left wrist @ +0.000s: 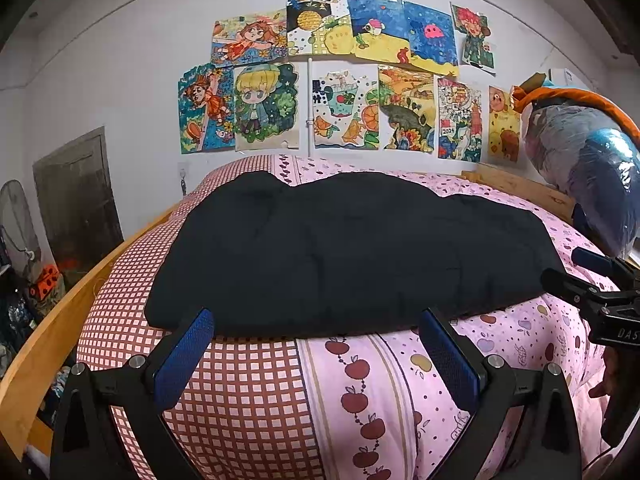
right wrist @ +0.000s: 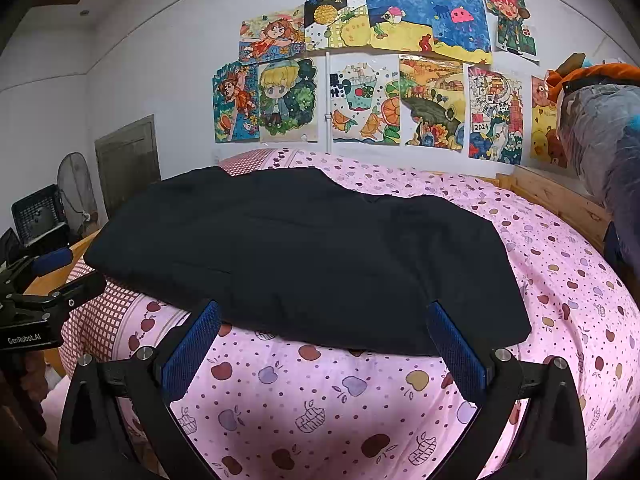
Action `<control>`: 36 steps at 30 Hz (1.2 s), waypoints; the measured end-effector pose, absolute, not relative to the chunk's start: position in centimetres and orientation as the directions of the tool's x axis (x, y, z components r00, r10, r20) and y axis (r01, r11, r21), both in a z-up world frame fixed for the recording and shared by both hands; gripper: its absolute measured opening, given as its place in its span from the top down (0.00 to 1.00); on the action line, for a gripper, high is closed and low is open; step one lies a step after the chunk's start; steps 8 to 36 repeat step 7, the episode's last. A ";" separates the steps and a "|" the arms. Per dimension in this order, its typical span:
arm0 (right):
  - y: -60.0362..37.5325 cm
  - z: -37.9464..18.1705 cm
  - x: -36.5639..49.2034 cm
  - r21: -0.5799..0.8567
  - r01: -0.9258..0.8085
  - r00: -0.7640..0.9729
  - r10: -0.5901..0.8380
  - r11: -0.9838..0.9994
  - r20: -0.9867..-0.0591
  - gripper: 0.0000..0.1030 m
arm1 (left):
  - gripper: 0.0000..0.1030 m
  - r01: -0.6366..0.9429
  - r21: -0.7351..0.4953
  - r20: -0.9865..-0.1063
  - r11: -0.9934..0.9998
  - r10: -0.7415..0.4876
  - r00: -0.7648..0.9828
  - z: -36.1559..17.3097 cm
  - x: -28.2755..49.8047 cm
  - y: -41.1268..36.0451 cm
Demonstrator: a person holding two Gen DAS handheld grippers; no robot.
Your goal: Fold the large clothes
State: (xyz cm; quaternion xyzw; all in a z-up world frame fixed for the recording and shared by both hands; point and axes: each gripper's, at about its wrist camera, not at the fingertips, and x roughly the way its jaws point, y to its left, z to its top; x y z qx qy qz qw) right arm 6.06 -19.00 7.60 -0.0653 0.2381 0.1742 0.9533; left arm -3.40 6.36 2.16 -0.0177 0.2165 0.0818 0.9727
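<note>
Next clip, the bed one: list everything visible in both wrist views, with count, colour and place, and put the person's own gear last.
black garment: one, black, spread flat on the bed, untouched.
bedspread: one, pink with apple print, a red-and-white checked section on the left side.
bed frame: one, light wood, rails at left and far right.
drawings: about a dozen, multicoloured, taped on the white wall behind the bed.
wrapped bundle: one, blue-grey under clear plastic with orange on top, at the right bed rail.
door: one, grey, left wall.
fan: one, grey, on the floor left of the door.
left tongs: one, black with blue pads, open, before the garment's near edge.
right tongs: same, open, near edge.
</note>
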 end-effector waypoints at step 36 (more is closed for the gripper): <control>-19.0 7.5 6.1 -0.040 -0.361 0.825 0.299 0.932 -0.480 0.02 | 0.00 -0.154 0.014 -0.419 0.988 0.146 0.896 2.3 -3.6 6.1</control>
